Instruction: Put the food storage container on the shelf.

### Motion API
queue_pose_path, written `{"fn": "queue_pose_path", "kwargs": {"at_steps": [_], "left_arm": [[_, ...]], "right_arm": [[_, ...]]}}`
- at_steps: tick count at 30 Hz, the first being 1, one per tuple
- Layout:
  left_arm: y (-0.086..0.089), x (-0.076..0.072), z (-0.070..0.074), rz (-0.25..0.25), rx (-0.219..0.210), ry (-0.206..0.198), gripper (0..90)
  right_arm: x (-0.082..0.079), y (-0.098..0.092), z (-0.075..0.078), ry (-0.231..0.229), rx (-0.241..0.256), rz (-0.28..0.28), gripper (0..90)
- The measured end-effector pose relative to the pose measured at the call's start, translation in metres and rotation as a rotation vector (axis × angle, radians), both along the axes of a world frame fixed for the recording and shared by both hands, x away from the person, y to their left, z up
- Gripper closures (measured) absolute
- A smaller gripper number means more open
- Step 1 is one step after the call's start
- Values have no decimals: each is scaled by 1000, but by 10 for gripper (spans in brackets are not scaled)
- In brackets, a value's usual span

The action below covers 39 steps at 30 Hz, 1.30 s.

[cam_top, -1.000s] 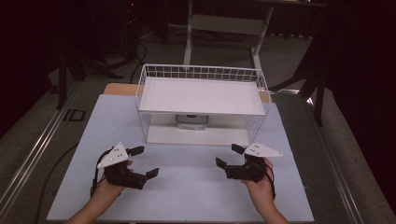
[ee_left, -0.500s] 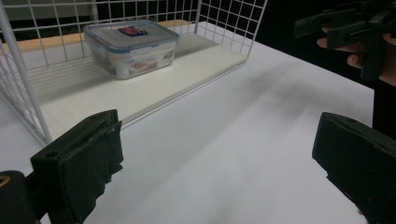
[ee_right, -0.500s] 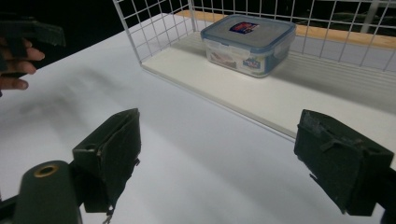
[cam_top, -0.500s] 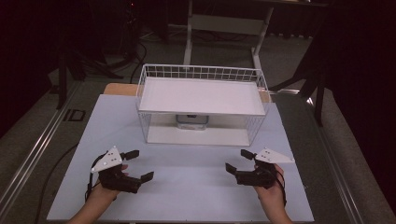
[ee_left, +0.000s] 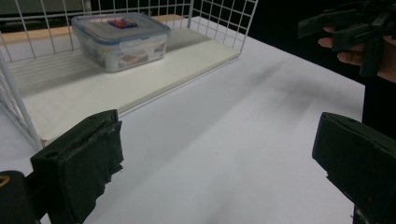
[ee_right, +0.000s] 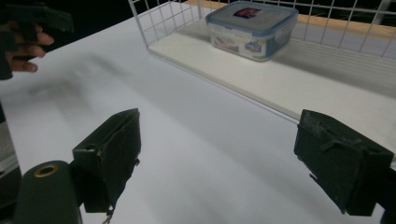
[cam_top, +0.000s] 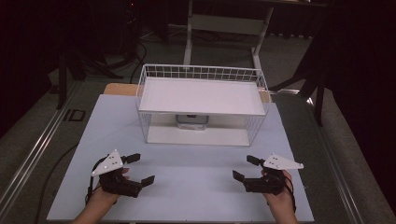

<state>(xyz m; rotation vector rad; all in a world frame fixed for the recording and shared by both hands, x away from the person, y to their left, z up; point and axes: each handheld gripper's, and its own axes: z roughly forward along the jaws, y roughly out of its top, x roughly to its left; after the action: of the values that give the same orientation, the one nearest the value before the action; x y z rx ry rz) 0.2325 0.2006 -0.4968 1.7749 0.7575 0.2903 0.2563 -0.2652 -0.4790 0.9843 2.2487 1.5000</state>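
Both hand-held grippers drawn back, left point(cam_top: 140, 169), right point(cam_top: 243, 168), jaws apart.

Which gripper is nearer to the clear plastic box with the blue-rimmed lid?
Right, only slightly. The right gripper is in front and right of the clear plastic box under the white wire shelf; the left gripper sits in front and left.

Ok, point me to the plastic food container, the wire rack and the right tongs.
plastic food container point(ee_right: 252, 30), right gripper view, on its clear lid.
wire rack point(cam_top: 201, 72), high view, on its rear top rim.
right tongs point(cam_top: 246, 168), high view, midway between the open tips.
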Motion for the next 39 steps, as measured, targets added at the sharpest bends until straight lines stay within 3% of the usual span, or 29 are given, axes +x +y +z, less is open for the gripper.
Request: {"fn": "queue_pose_path", "kwargs": {"at_steps": [7, 13, 17, 22, 24, 27, 32, 39], "left_arm": [[-1, 2, -5, -1, 2, 8, 25], [-2, 5, -12, -7, 16, 16, 25], [0, 9, -15, -2, 14, 31, 25], [0, 11, -18, 1, 25, 32, 26], [0, 12, -19, -6, 31, 31, 26], [3, 14, -17, 4, 0, 29, 25], [5, 12, -16, 12, 0, 16, 26], [2, 13, -18, -3, 4, 21, 25]], "right_arm": [[4, -10, -11, -2, -40, 4, 148], [10, -17, -18, -5, -43, -21, 177], [12, -20, -22, 16, -35, -26, 176], [10, -18, -26, 21, -70, -30, 175], [11, -18, -28, 31, -59, -25, 174], [12, -18, -29, 32, -63, -26, 174], [14, -19, -29, 20, -70, -33, 176], [17, -20, -32, 41, -61, -35, 161]]}}
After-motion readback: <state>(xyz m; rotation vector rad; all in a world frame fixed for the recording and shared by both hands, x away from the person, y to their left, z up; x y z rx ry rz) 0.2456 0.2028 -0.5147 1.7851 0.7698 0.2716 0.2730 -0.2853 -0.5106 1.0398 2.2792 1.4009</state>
